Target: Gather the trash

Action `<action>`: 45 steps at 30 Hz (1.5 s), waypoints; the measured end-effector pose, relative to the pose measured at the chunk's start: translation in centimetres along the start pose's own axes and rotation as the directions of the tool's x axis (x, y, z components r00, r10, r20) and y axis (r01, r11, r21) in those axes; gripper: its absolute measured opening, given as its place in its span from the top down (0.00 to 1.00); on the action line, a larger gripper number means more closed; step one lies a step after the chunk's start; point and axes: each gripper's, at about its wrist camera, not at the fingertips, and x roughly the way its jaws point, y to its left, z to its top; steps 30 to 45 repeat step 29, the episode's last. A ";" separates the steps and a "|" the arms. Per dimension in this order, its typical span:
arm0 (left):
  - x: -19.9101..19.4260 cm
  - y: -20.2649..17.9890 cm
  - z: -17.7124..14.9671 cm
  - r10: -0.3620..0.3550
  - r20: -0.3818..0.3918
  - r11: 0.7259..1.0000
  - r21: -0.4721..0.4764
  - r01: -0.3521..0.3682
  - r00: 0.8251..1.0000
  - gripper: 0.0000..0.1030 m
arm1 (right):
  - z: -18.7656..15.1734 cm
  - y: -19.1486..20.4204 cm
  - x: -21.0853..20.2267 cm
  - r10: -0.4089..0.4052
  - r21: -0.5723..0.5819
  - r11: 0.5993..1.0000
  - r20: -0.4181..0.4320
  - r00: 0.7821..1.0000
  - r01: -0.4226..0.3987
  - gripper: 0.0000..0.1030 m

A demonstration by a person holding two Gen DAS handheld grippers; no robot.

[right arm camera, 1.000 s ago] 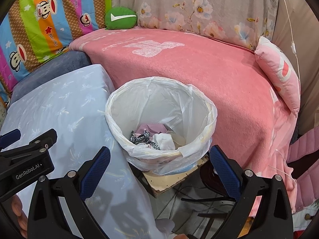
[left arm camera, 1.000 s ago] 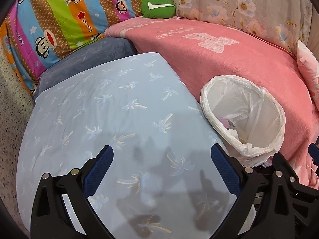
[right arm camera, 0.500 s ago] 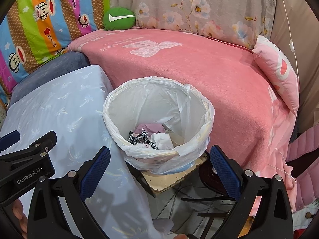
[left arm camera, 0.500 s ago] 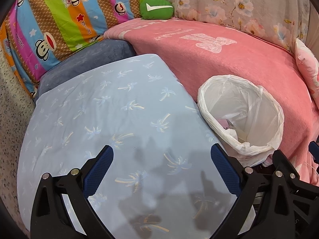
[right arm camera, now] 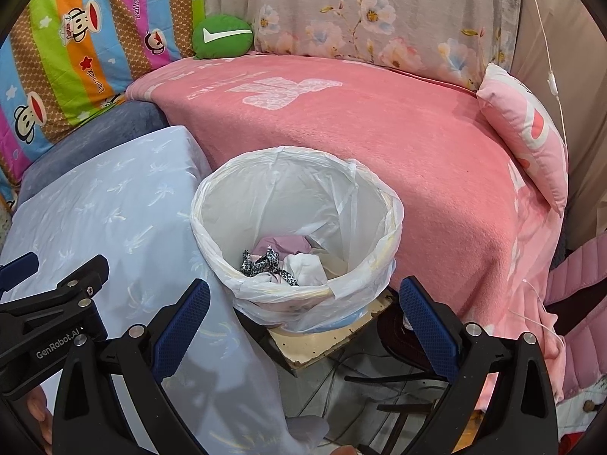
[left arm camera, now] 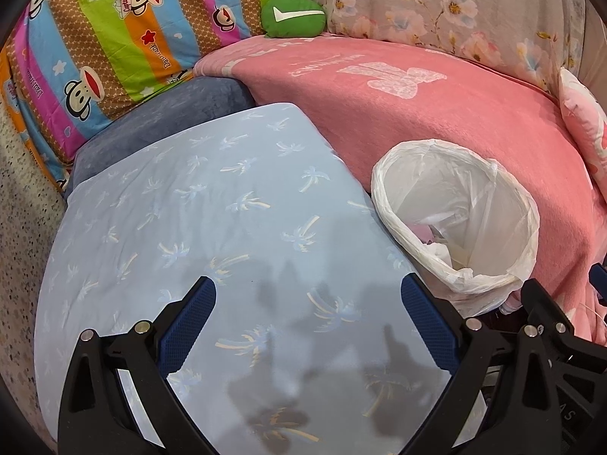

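Both claws are held spread with nothing between their fingers: the left claw [left arm camera: 307, 311] above the blue palm-print table [left arm camera: 212, 220], the right claw [right arm camera: 303, 311] just before the bag-lined trash bin [right arm camera: 387, 204]. Crumpled trash [right arm camera: 280, 261] is seen at the bin's bottom. Beyond, a pink blanket [right arm camera: 379, 129] is spread.

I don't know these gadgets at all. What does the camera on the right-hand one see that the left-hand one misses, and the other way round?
Only the right wrist view looks down into the bin: crumpled trash at the bottom, the board under it, and the hanging white cord. Only the left wrist view shows the whole blue palm-print cloth and the speckled floor. Both show the lined trash bin, pink blanket, green cushion, and open, empty fingers.
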 end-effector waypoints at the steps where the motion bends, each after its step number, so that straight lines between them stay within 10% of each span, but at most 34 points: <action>1: 0.0 0.0 0.0 0.001 0.000 1.000 0.001 -0.001 1.000 0.09 | 0.0 0.0 0.0 -0.001 0.000 1.000 -0.001 1.000 0.001 0.06; 45: 0.5 0.1 -0.5 -0.015 -0.025 1.000 0.003 0.015 1.000 0.09 | -0.5 -0.3 0.1 -0.004 0.012 1.000 -0.008 1.000 0.005 0.06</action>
